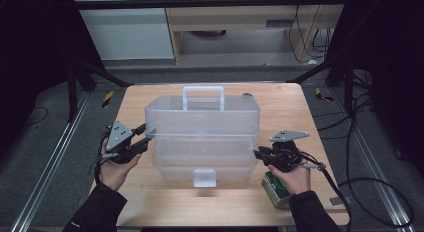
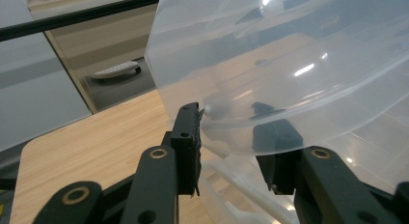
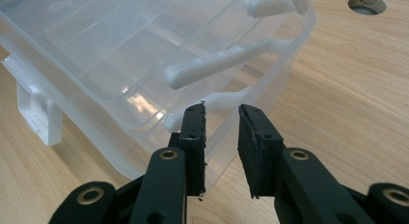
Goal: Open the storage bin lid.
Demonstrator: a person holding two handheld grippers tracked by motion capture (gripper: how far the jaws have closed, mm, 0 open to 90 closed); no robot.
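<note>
A clear plastic tiered storage box with a white handle and a front latch stands in the middle of the wooden table. My left gripper is at the box's left end. In the left gripper view the gripper is open, its jaws on either side of the rim of the upper tier. My right gripper is at the box's right end. There the gripper is open just short of the box corner, below a white hinge arm.
A green tin sits on the table under my right hand. A round hole lies in the tabletop beyond the box. Black frame bars and cables surround the table, with bare wood along the front edge.
</note>
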